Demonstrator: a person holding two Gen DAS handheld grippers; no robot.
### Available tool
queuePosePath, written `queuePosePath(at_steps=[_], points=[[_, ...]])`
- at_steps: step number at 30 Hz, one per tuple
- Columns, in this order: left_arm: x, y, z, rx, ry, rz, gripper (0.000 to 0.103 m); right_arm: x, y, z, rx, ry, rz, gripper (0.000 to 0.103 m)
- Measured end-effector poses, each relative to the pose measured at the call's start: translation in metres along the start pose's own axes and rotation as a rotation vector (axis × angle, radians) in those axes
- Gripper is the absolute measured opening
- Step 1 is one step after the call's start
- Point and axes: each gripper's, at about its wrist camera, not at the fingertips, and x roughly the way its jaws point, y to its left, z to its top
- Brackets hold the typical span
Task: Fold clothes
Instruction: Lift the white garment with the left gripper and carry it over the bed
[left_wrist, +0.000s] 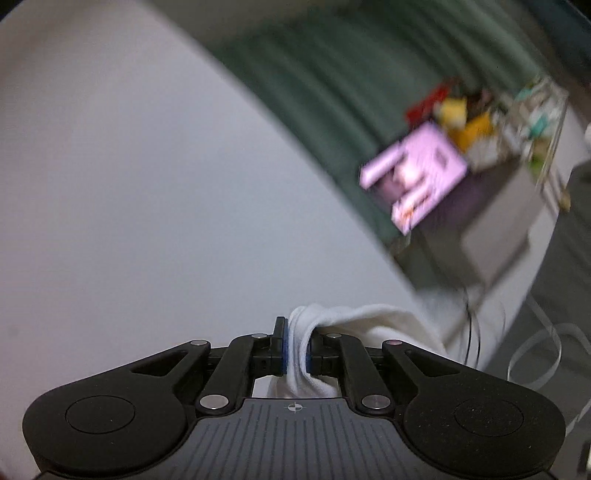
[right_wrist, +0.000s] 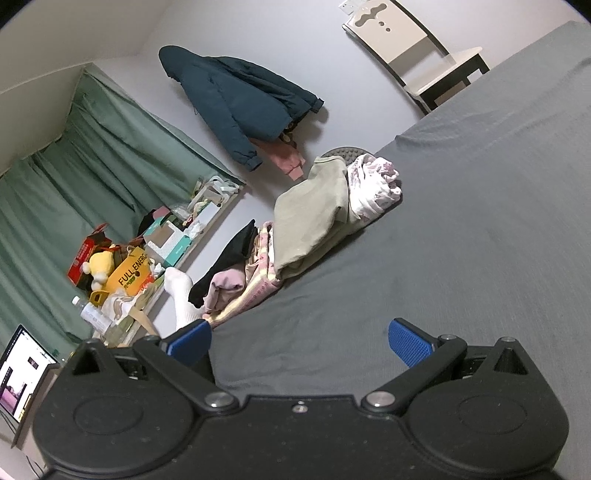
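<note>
Two grippers are at work over the grey bed (right_wrist: 461, 221), and they could hardly be more different. The left gripper (left_wrist: 296, 350) has its blue-padded jaws pinched tight on a bunched white sock (left_wrist: 354, 321), which spills out to one side of the fingers and hangs slack; its view is badly smeared, with only a pale wall, a green curtain (left_wrist: 314, 74) and a glowing laptop screen (left_wrist: 413, 181) to be made out. The right gripper (right_wrist: 299, 343) hovers above the bed with its jaws spread wide and nothing between the blue pads (right_wrist: 406, 345). Along the bed's far edge lies a pile of clothes (right_wrist: 295, 225): an olive garment on top, a white and pink patterned piece beside it, black and pink items nearer the gripper. That white sock (right_wrist: 181, 295) shows at the near end of the pile, just off the bed's edge. Past the bed, a dark teal jacket (right_wrist: 236, 103) hangs on the wall and a cluttered shelf (right_wrist: 147, 258) runs beneath the curtain.
</note>
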Motion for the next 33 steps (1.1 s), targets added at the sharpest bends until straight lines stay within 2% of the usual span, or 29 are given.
queuePosePath(at_steps=[3, 6, 12, 16, 19, 23, 25, 28, 30, 32, 33], points=[[-0.016, -0.003, 0.05, -0.007, -0.158, -0.033, 0.008, 0.0, 0.001, 0.0, -0.004, -0.001, 0.006, 0.103], [-0.035, -0.007, 0.105, -0.07, -0.302, -0.127, 0.008, 0.0, 0.001, 0.001, 0.0, -0.003, 0.015, 0.103], [-0.056, -0.018, 0.218, -0.258, -0.534, -0.433, 0.008, -0.005, 0.003, 0.007, 0.016, -0.035, 0.047, 0.103], [-0.055, -0.052, 0.296, -0.36, -0.642, -0.669, 0.008, -0.015, 0.005, 0.014, 0.022, -0.093, 0.077, 0.103], [-0.066, -0.081, 0.351, -0.434, -0.736, -0.812, 0.008, -0.025, 0.003, 0.022, 0.029, -0.155, 0.092, 0.103], [-0.089, -0.116, 0.419, -0.597, -0.814, -1.013, 0.008, -0.042, -0.006, 0.034, 0.045, -0.24, 0.068, 0.103], [-0.1, -0.139, 0.441, -0.618, -0.84, -1.084, 0.008, -0.055, -0.012, 0.042, 0.054, -0.302, 0.052, 0.103], [-0.114, -0.19, 0.46, -0.565, -0.833, -1.188, 0.008, -0.083, -0.027, 0.056, 0.085, -0.425, 0.056, 0.103], [-0.118, -0.223, 0.468, -0.542, -0.827, -1.23, 0.008, -0.1, -0.038, 0.063, 0.105, -0.489, 0.053, 0.103], [-0.128, -0.254, 0.494, -0.485, -0.808, -1.278, 0.008, -0.11, -0.049, 0.071, 0.105, -0.509, 0.047, 0.103], [-0.131, -0.267, 0.513, -0.47, -0.772, -1.328, 0.005, -0.112, -0.054, 0.073, 0.11, -0.512, 0.04, 0.103]])
